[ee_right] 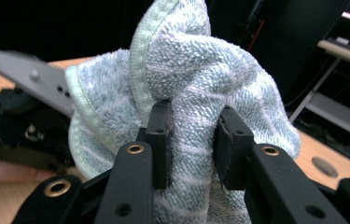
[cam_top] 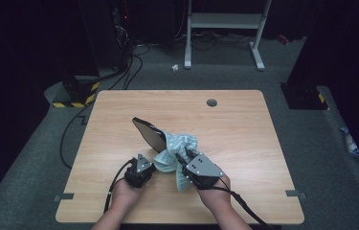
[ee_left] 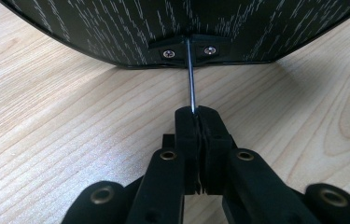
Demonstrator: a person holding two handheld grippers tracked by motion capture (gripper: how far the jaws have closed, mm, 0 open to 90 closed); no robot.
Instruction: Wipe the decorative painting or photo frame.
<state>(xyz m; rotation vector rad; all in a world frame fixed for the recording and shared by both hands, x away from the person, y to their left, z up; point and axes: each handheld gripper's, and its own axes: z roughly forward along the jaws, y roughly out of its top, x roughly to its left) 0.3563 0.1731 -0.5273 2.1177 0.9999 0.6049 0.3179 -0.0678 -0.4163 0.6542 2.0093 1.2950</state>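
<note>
1. The mirror point(cam_top: 149, 133) is a black, oval-edged panel standing tilted on the wooden table point(cam_top: 234, 120), near the table's middle. In the left gripper view its back point(ee_left: 116, 28) is dark with fine pale streaks, and a small black bracket point(ee_left: 189, 48) with two screws sits at its lower edge.
2. A thin metal rod point(ee_left: 190, 79) runs from that bracket down toward the camera.
3. The towel point(cam_top: 177, 148) is pale blue-green terry cloth with a lighter green hem point(ee_right: 140, 56). It lies bunched against the mirror's near side, partly draped over its lower edge.
4. The left gripper point(cam_top: 141, 165) sits just in front of the mirror, on the person's side. Its jaws are pressed together on the end of the metal rod, with almost no gap showing.
5. The right gripper point(cam_top: 186, 160) is just right of the left one, beside the mirror. Its jaws are clamped on a thick fold of the towel point(ee_right: 191, 135), the cloth bulging up above the pads point(ee_right: 161, 140).
6. Both hands point(cam_top: 124, 191) rest near the table's front edge.
</note>
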